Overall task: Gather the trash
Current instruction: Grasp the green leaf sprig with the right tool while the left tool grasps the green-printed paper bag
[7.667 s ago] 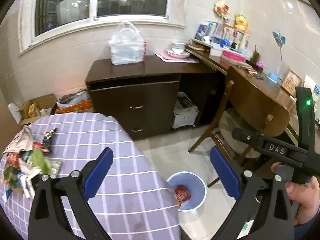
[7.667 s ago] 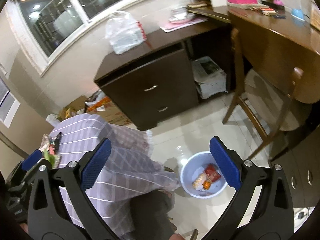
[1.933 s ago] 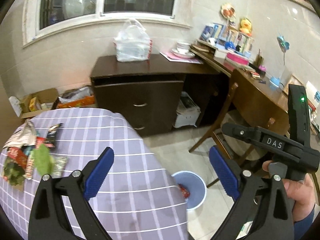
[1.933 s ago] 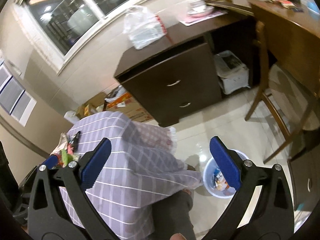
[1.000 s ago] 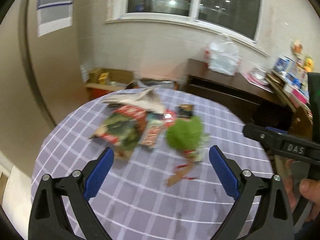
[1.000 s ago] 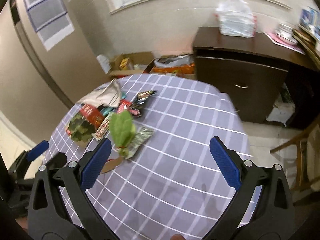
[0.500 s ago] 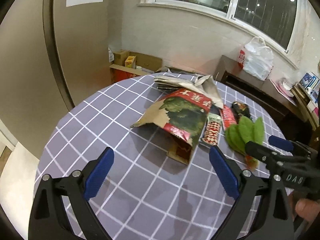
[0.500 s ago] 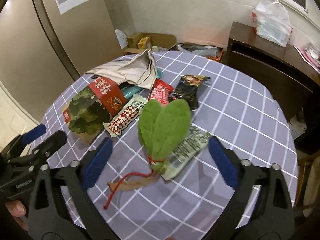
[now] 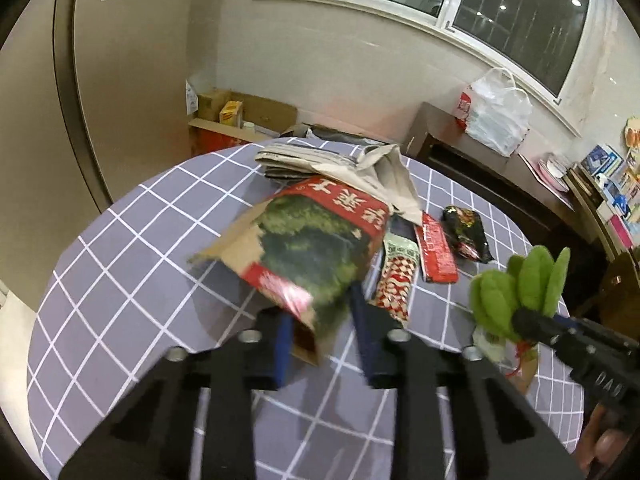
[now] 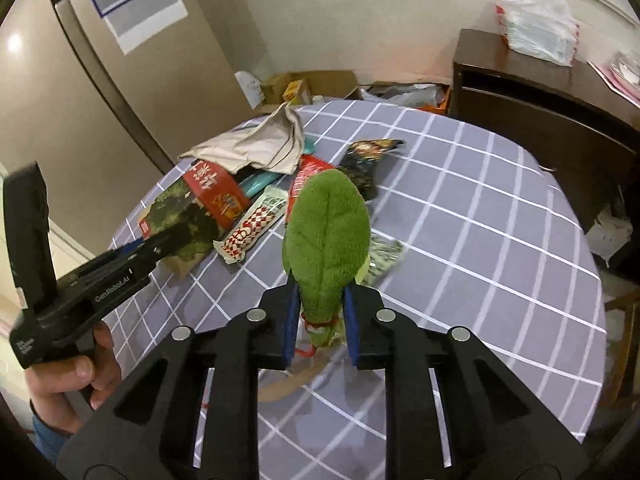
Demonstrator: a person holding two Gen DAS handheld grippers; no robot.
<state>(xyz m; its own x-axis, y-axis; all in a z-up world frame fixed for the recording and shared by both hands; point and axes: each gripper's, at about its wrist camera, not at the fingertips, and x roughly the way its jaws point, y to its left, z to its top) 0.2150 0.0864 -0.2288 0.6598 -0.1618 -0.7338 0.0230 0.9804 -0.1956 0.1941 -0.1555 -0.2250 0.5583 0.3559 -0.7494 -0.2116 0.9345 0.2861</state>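
My left gripper [image 9: 322, 344] is shut on the torn end of a green-and-red cardboard snack box [image 9: 316, 244], which tilts up off the checked tablecloth [image 9: 132, 264]. My right gripper [image 10: 318, 314] is shut on the stem end of a green plush leafy vegetable [image 10: 328, 232]; it also shows at the right of the left wrist view [image 9: 520, 284]. On the cloth lie a red-and-white wrapper [image 9: 396, 276], a red packet [image 9: 434, 254], a black snack bag [image 9: 464, 232] and crumpled newspaper [image 9: 340, 164].
A dark wooden cabinet [image 10: 552, 120] with a white plastic bag [image 10: 536, 16] stands behind the round table. Cardboard boxes [image 9: 236, 116] sit on the floor by the wall. A brown paper scrap with red string [image 10: 288, 380] lies under the right gripper.
Both grippers moved in over the table and closed: the left on the snack box, the right on the green plush vegetable, which is now lifted.
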